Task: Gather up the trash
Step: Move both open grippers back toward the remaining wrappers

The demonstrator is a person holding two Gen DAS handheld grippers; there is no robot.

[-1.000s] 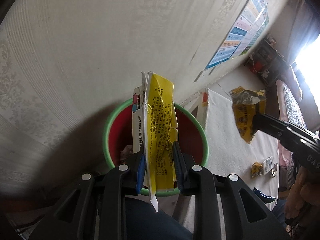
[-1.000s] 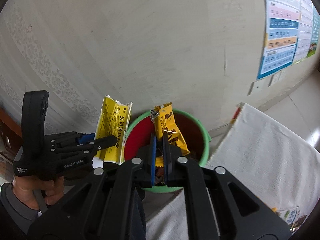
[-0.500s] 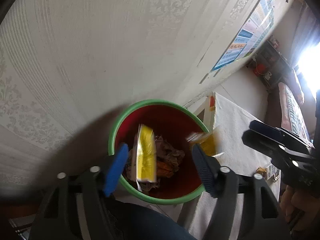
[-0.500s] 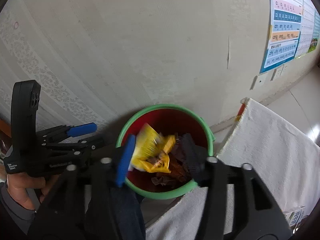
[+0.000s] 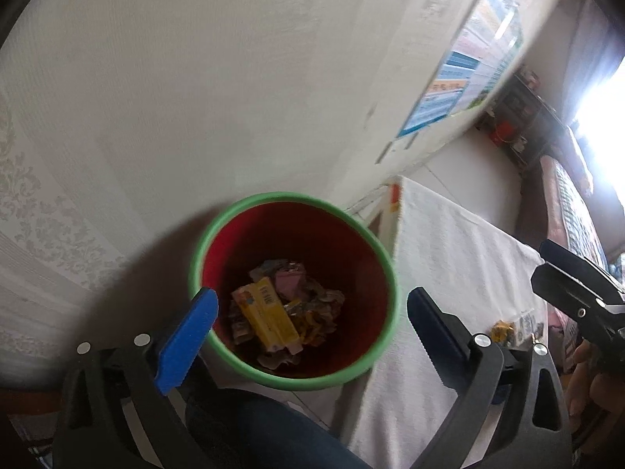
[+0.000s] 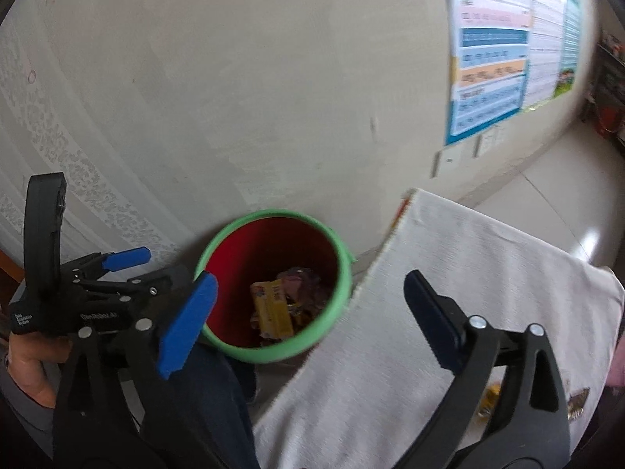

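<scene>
So both tools are empty right now. The left tool [image 5: 310,314] has its jaws opening wide over the bin [image 5: 218,226], nothing between them. Same for the right tool [image 6: 306,308]: jaws opening, nothing pinched, sitting a bit off to the side toward the white cloth [image 6: 488,273].

The trash is down in the bin: a yellow packet [image 5: 269,318] lies on top of a pile of crumpled wrappers [image 5: 316,305] at the bottom of the red interior. So that part looks done.

Not finished though, I'd say. There are more small wrappers [image 5: 502,330] lying on the cloth-covered surface, well apart from the bin, plus what looks like a brownish one [image 6: 578,402] near the cloth's edge. Hard to tell exactly how many, they're tiny and blurry. Those need grabbing next.
</scene>
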